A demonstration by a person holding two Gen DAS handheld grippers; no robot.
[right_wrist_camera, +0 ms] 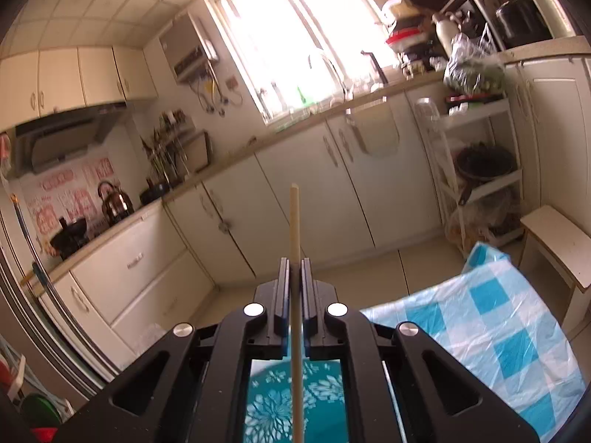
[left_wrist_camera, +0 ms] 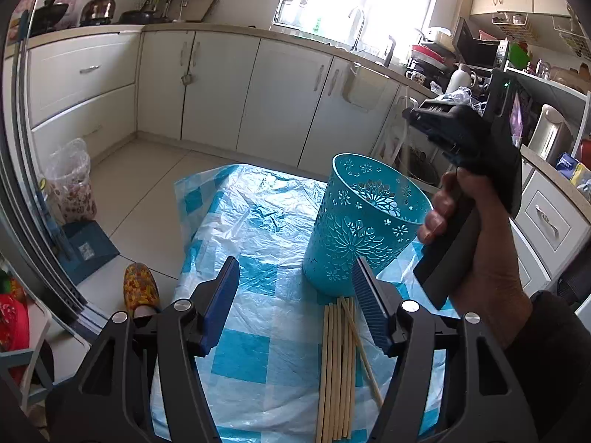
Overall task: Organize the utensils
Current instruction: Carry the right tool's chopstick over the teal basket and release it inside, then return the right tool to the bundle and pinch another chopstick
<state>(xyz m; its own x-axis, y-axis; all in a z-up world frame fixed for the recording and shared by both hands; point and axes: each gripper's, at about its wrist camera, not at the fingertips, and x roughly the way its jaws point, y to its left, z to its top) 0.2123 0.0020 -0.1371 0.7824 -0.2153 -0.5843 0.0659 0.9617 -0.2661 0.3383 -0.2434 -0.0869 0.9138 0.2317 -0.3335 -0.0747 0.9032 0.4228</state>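
Observation:
A perforated teal utensil holder [left_wrist_camera: 364,221] stands upright on the blue-and-white checked plastic cloth [left_wrist_camera: 255,217]. Several pale wooden chopsticks [left_wrist_camera: 338,361] lie in a bundle just in front of it, beside the right finger of my left gripper [left_wrist_camera: 295,264], which is open with nothing pressed between its blue pads. A hand holds my right gripper [left_wrist_camera: 417,114] up above and to the right of the holder. In the right wrist view, that gripper [right_wrist_camera: 294,262] is shut on a single chopstick [right_wrist_camera: 294,221] that stands upright, with the teal holder [right_wrist_camera: 273,402] below it.
White kitchen cabinets [left_wrist_camera: 221,85] and a tiled floor lie beyond the table. A person's foot in a patterned slipper [left_wrist_camera: 142,288] is at the table's left edge. A bag-lined bin [left_wrist_camera: 70,184] stands at the left, a wooden stool [right_wrist_camera: 561,251] past the table's far corner.

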